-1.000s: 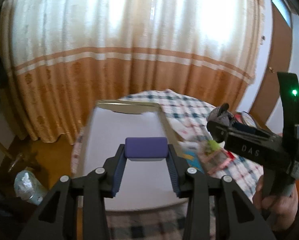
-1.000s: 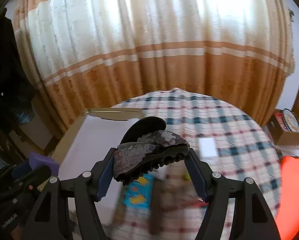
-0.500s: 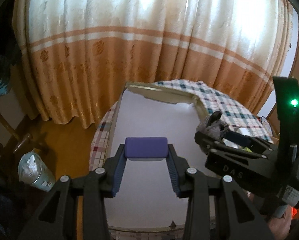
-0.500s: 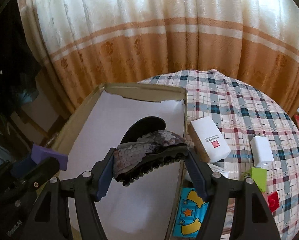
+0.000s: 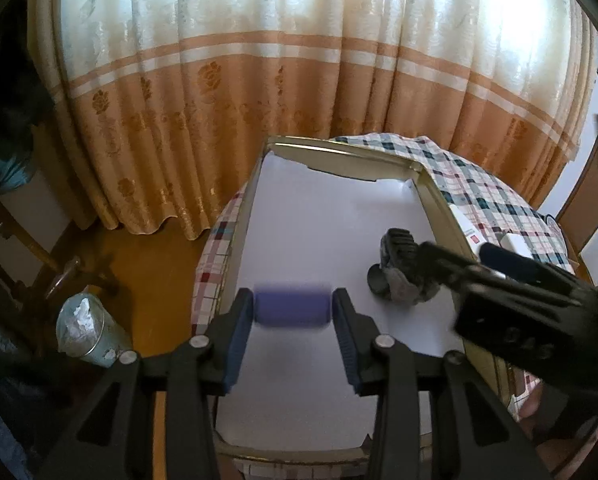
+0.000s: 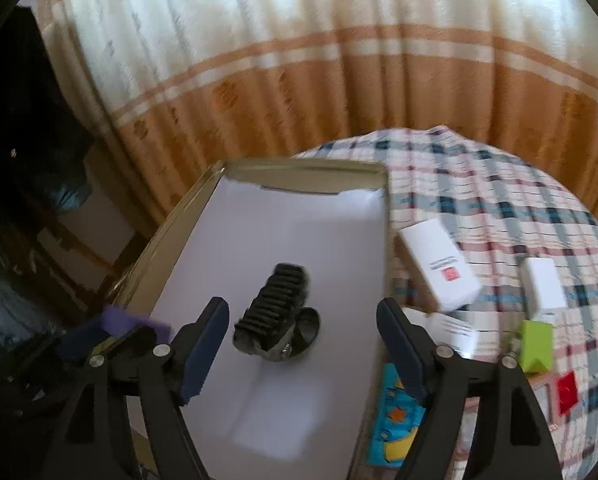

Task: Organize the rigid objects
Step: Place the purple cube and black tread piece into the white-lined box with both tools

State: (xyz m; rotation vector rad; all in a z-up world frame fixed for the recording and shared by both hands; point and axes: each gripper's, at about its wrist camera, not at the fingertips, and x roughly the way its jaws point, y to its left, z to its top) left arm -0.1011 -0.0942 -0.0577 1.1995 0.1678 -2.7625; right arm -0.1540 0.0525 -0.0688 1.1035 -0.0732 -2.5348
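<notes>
A large cardboard box with a white floor lies on the checked table; it also shows in the right wrist view. A dark sequined shoe with a ridged black sole lies on its side on the box floor, also seen in the left wrist view. My right gripper is open and empty just above the shoe. My left gripper is shut on a purple block and holds it over the box's left part. The block looks blurred.
On the checked tablecloth right of the box lie white cartons, a green block, a red piece and a blue picture card. A bin stands on the floor left of the table. Curtains hang behind.
My right gripper has opened and let go of the shoe, which now lies on the box floor. Both grippers have moved lower over the box. The left gripper holds the purple block as before.
</notes>
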